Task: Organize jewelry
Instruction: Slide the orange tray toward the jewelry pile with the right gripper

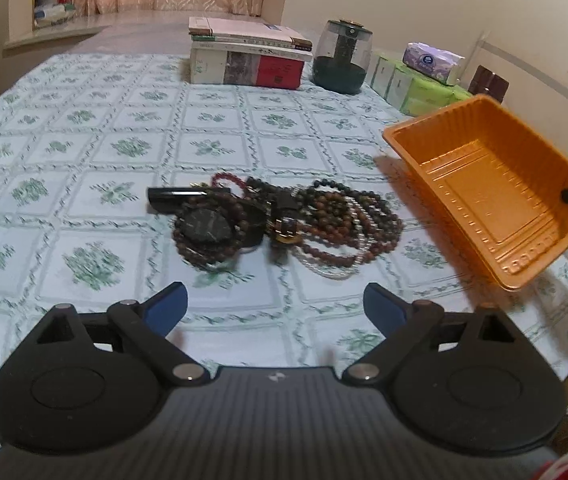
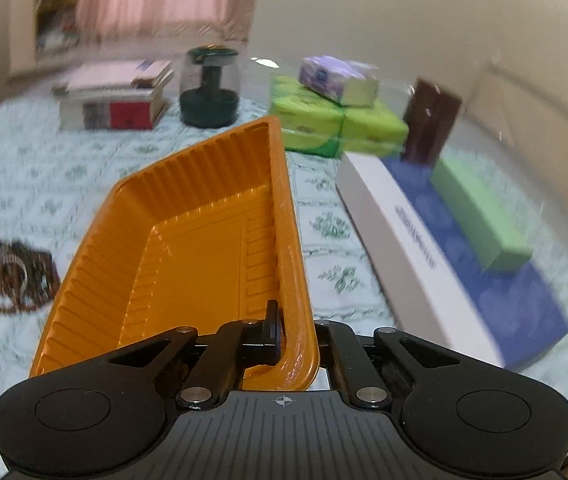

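Observation:
A pile of jewelry (image 1: 284, 224) lies on the green-patterned tablecloth (image 1: 84, 152): brown and dark bead bracelets, a black watch (image 1: 208, 226) and a smaller gold-trimmed watch. My left gripper (image 1: 274, 296) hovers just short of the pile, open and empty. To the right of the pile, an empty orange plastic tray (image 1: 484, 192) hangs tilted above the cloth, casting a shadow. My right gripper (image 2: 288, 332) is shut on the near rim of the tray (image 2: 188, 248), one finger inside the wall. The jewelry pile (image 2: 8, 276) shows blurred at the left of the right wrist view.
At the table's far side stand a stack of books (image 1: 244, 60), a dark glass jar (image 1: 342, 58), green tissue packs (image 1: 416, 84) with a purple pack (image 1: 434, 60) on top, and a brown box (image 1: 488, 84). A white-and-blue box (image 2: 444, 248) bearing a green box (image 2: 480, 216) lies right of the tray.

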The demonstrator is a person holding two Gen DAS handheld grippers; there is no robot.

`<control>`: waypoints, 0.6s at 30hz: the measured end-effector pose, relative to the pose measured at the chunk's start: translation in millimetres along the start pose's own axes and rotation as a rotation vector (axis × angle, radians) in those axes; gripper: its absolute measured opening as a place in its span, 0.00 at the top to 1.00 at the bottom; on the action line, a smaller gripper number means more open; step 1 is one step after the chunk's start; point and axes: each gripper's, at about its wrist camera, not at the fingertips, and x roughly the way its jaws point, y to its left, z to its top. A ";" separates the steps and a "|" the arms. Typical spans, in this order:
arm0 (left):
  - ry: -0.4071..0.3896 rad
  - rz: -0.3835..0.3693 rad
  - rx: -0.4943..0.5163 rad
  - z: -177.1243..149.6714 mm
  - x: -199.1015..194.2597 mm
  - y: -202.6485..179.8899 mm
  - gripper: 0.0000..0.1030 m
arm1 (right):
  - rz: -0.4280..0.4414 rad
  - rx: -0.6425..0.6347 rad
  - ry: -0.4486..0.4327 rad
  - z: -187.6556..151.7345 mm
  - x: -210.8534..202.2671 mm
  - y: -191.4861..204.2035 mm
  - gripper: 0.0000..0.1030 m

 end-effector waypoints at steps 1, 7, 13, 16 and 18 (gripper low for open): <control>-0.001 0.006 0.011 0.0 1.3 1.3 0.13 | -0.014 -0.037 0.004 0.6 -2.0 7.7 0.96; -0.002 0.048 0.073 -1.0 12.2 17.8 0.20 | -0.087 -0.238 0.025 -6.4 -10.1 50.7 0.97; -0.005 0.078 0.123 1.3 23.7 27.3 0.32 | -0.120 -0.316 0.041 -5.8 -13.3 66.7 0.97; -0.006 0.081 0.170 3.1 28.8 23.5 0.35 | -0.127 -0.347 0.070 -5.5 -14.2 73.6 0.97; -0.009 0.075 0.189 4.7 32.0 21.4 0.35 | -0.108 -0.345 0.101 -4.8 -13.6 72.2 0.97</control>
